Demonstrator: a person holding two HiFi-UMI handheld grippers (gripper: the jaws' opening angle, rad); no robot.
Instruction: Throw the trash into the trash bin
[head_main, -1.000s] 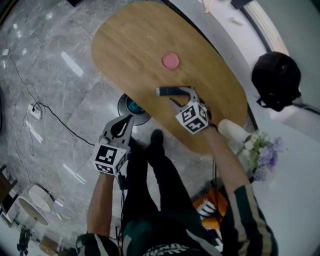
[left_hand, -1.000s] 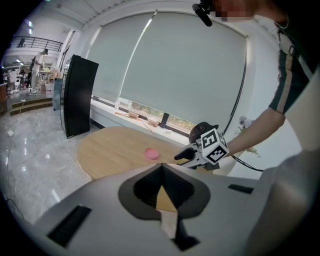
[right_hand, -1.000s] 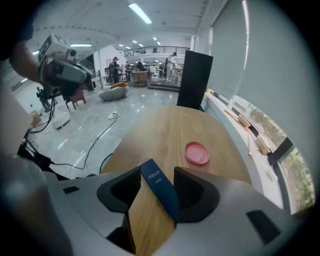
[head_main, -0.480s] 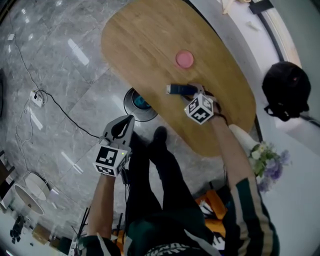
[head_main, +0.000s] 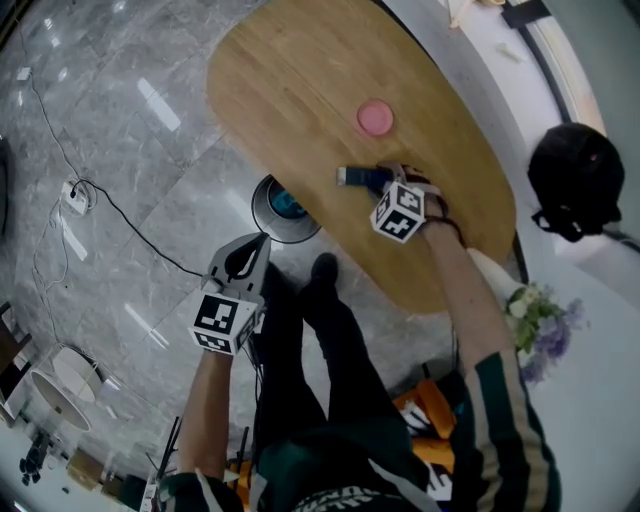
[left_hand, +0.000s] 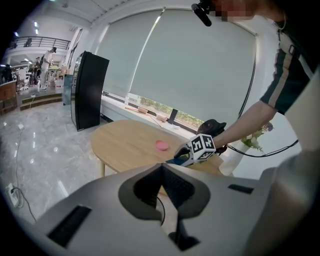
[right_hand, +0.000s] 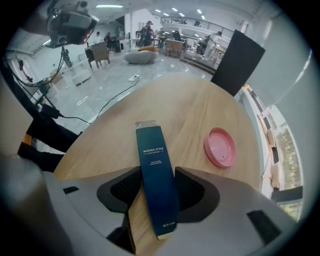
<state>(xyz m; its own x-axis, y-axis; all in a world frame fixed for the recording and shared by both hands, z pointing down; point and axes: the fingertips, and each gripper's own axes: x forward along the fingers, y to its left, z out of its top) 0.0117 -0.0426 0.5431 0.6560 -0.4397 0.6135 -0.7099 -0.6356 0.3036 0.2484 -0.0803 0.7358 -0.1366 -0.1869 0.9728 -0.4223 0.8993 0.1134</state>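
My right gripper (head_main: 378, 183) is shut on a long dark blue carton (head_main: 358, 177), held flat just above the oval wooden table (head_main: 290, 90). In the right gripper view the carton (right_hand: 155, 170) runs out between the jaws of the right gripper (right_hand: 157, 192) toward the table's far edge. A pink lid (head_main: 375, 117) lies on the table beyond it. The round trash bin (head_main: 283, 208) stands on the floor, half under the table's near edge. My left gripper (head_main: 248, 252) hangs over the floor near the bin, shut and holding nothing.
A black bag (head_main: 570, 180) sits to the right of the table, and flowers (head_main: 540, 320) stand near my right arm. A cable and power strip (head_main: 72, 198) lie on the marble floor at left. A tall black cabinet (left_hand: 89, 90) stands by the window.
My right gripper has carried the carton a little farther over the table, toward the pink lid. The left gripper has hardly moved.
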